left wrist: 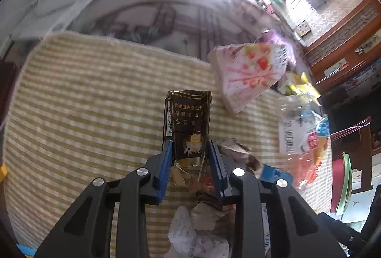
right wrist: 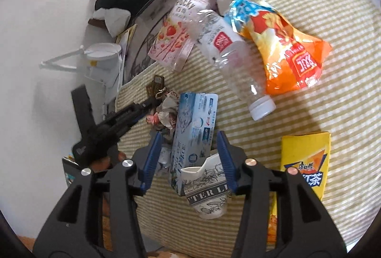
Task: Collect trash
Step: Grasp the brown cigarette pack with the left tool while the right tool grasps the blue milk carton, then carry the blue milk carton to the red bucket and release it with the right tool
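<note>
Dark pack [left wrist: 188,124] clamped upright between left claw [left wrist: 190,150] pads, long axis pointing straight ahead over striped mat [left wrist: 83,103]. Right claw [right wrist: 188,150] open, straddling blue box [right wrist: 195,129] and cup [right wrist: 207,189].

Right gripper [right wrist: 189,158] jaws spread around blue-white box [right wrist: 195,129] and crushed paper cup [right wrist: 207,189] on striped mat [right wrist: 333,96]. Clear bottle [right wrist: 228,58] beside orange snack bag [right wrist: 281,46]; yellow tea carton [right wrist: 307,160] near right finger.
</note>
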Demonstrator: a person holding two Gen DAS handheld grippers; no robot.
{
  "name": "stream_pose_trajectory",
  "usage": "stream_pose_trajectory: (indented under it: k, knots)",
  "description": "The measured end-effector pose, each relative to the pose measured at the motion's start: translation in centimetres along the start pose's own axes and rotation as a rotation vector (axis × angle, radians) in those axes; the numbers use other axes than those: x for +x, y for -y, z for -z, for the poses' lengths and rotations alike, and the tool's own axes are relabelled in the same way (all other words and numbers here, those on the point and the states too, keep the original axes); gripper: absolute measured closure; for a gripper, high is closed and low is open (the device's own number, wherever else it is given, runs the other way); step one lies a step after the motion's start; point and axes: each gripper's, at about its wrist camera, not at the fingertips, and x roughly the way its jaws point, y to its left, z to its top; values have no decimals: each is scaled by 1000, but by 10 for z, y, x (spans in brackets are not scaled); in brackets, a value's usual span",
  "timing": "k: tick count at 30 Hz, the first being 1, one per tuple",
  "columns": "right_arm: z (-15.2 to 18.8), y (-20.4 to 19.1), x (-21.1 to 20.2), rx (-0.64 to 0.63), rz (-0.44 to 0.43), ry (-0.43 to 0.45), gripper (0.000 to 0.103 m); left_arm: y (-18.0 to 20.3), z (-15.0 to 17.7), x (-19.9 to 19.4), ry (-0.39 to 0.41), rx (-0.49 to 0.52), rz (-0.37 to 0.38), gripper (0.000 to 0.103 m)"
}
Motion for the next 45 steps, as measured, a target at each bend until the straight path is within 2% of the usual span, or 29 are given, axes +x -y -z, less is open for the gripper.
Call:
stream_pose_trajectory:
  k: [2,6,10,12,16,18,19,20,21,24,26,32,37,41,45]
  knots:
    - [0,-9,10,-34,20,-19,44,4,3,-14,34,21,5,75]
    - [0,-22,31,-93,72,-57,33,5,13,-37,77,41,10,75]
    - [-3,-29,62,-115,124,-119,25,1,21,-48,84,24,18,75]
    - [-1,-30,77,-115,152,-151,18,-2,24,-53,88,15,17,74]
    - [5,-37,101,-182,254,-197,14,-10,25,-57,90,-6,10,73]
    - [9,-41,108,-245,319,-189,14,-14,26,-59,93,-14,8,73]
    - [10,-41,107,-260,333,-168,14,-13,26,-59,94,-17,6,73]
    - [9,-40,108,-276,361,-166,23,-13,26,-59,95,-15,5,73]
    - [8,-39,108,-281,345,-172,37,-13,27,-59,97,-14,4,73]
    - [5,-35,96,-261,288,-157,48,-9,27,-63,104,-7,8,73]
    - [1,-35,79,-255,244,-118,52,-6,27,-65,111,-1,12,73]
    - [-10,-45,17,-268,196,50,53,16,26,-79,145,43,48,73]
    - [-17,-48,-31,-291,217,189,54,45,26,-95,183,111,77,73]
    - [-22,-44,-63,-295,243,270,54,64,30,-105,211,163,92,73]
    - [-22,-35,-79,-281,257,312,54,88,35,-111,227,221,89,73]
